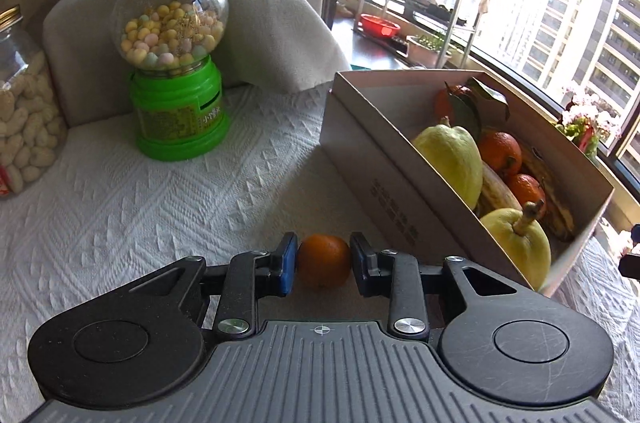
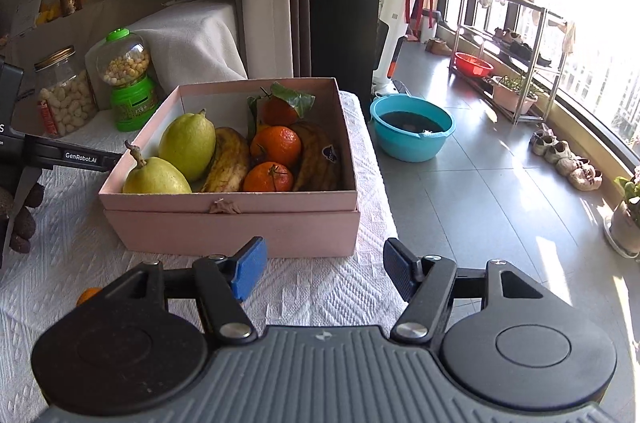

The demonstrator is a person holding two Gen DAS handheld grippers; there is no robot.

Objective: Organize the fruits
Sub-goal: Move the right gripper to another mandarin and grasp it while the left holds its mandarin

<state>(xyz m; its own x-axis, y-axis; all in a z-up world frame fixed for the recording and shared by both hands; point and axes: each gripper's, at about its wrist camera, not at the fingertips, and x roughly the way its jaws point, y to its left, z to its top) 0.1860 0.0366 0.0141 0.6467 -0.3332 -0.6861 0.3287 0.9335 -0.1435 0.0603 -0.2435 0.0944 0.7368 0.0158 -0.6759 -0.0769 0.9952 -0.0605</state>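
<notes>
- A small mandarin (image 1: 323, 266) is seen between the blue pads of the left gripper (image 1: 323, 263); both pads are touching it, so it is judged clamped.
- The mandarin is positioned just above, or resting on, the white quilted cloth (image 1: 140, 207); which cannot be told.
- The pink box (image 1: 404, 191) is located immediately to the right of the left gripper and slightly ahead; its near wall is close to the right finger.
- 2 pears, 3 mandarins and bananas are already held in the box (image 2: 240, 207).
- The right gripper (image 2: 324, 273) is spread wide and empty, positioned in front of the box's near wall.
- Judgement: the left gripper is the nearer; a lift and rightward carry over the wall is required.
</notes>
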